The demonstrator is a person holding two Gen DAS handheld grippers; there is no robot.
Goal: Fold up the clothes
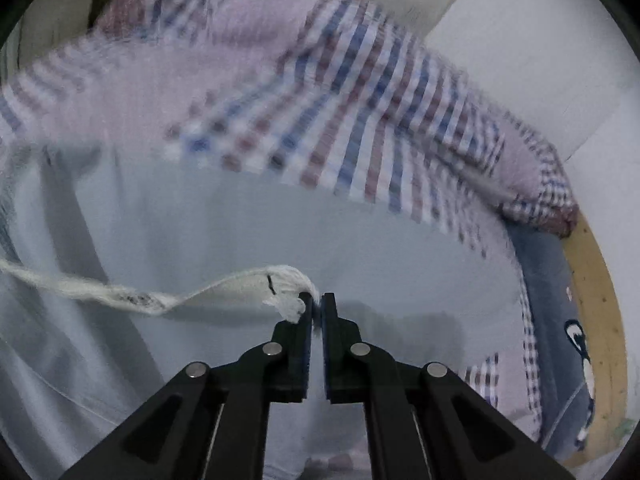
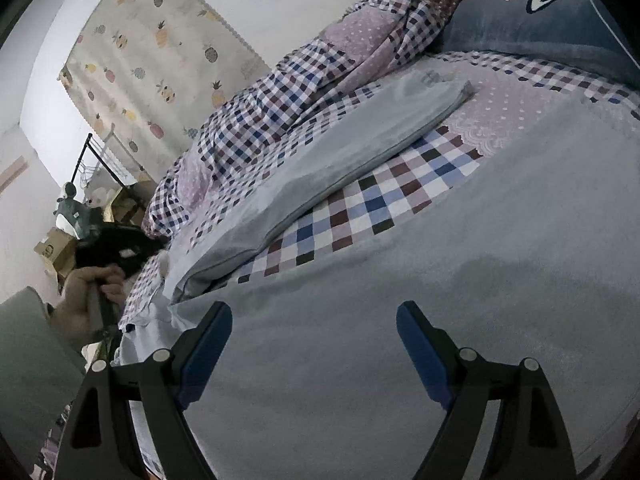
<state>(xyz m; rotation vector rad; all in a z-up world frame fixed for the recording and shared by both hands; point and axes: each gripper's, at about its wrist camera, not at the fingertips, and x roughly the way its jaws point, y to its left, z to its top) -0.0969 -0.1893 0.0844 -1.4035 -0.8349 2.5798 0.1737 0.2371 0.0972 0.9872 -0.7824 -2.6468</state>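
A pale grey-blue garment (image 1: 240, 220) lies spread on the bed. My left gripper (image 1: 317, 304) is shut on its white ribbed edge (image 1: 240, 284), which trails off to the left as a lifted strip. In the right wrist view the same garment (image 2: 400, 320) fills the foreground, and a long folded part of it (image 2: 340, 152) lies across the checked sheet. My right gripper (image 2: 314, 316) hangs open just above the cloth with nothing between its fingers. At the far left a person's hand (image 2: 84, 292) holds the left gripper (image 2: 116, 248), blurred there.
A checked quilt (image 2: 280, 92) is bunched along the wall side of the bed. A blue pillow (image 2: 540, 20) lies at the head, beside the wooden bed frame (image 1: 600, 312). A pineapple-print curtain (image 2: 148, 52), cardboard boxes (image 2: 52, 248) and a black rack (image 2: 92, 152) stand past the bed's foot.
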